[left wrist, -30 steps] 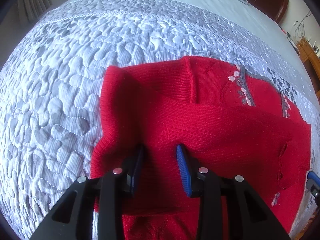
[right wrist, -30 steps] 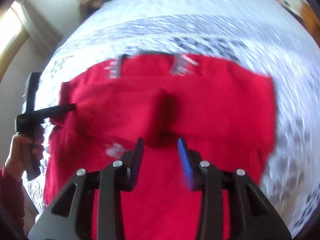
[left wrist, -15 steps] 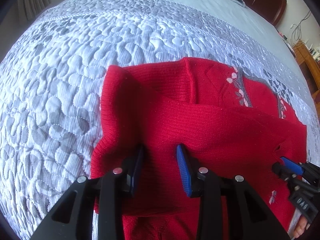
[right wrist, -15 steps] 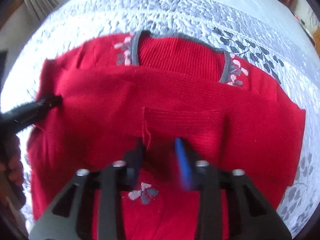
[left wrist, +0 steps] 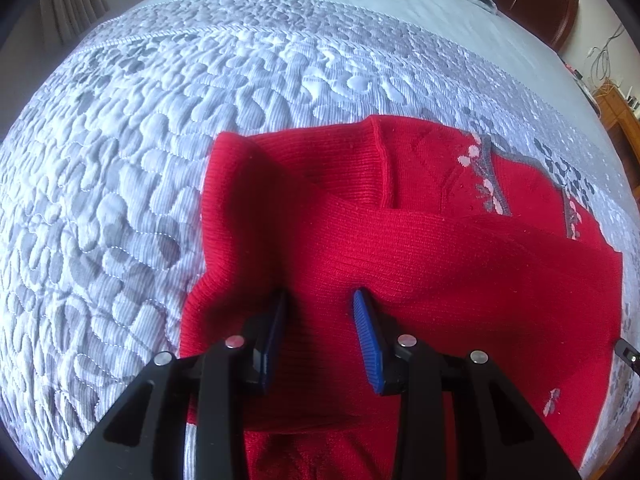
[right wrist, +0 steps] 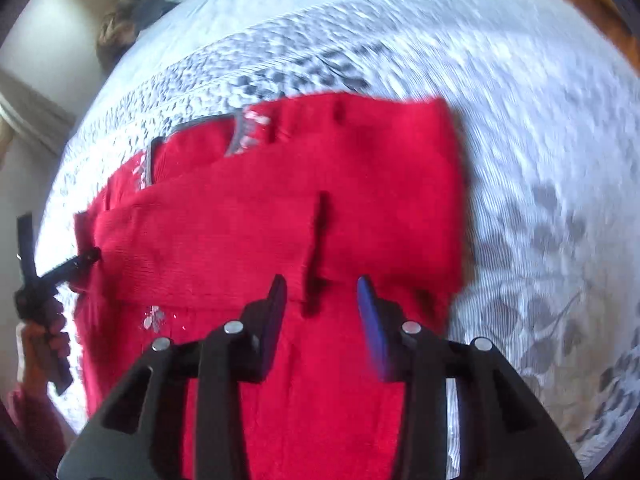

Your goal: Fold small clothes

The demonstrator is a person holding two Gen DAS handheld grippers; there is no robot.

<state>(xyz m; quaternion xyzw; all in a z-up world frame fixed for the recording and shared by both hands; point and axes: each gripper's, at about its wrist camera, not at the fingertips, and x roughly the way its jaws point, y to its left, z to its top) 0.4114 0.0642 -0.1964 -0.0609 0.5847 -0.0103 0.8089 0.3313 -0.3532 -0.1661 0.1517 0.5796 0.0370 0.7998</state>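
A small red knit sweater [left wrist: 420, 248] with a grey collar and pink flower trim lies on the quilted bed, both sleeves folded across its chest. My left gripper [left wrist: 318, 320] is open, its fingers resting over the folded sleeve at the sweater's left side. My right gripper [right wrist: 322, 306] is open and empty, just above the folded sleeve cuff [right wrist: 312, 240] near the sweater's [right wrist: 280, 220] middle. The left gripper also shows in the right wrist view [right wrist: 86, 258], at the sweater's left edge. The right wrist view is blurred.
A grey and white quilted bedspread [left wrist: 140, 180] covers the bed all around the sweater. A brown wooden headboard [left wrist: 528, 0] stands at the far right. A wooden cabinet with cables [left wrist: 616, 112] is at the right edge.
My right gripper has swung to the right over the sweater and no longer shows beside the left gripper's view except at its edge. My left gripper has stayed put, open.
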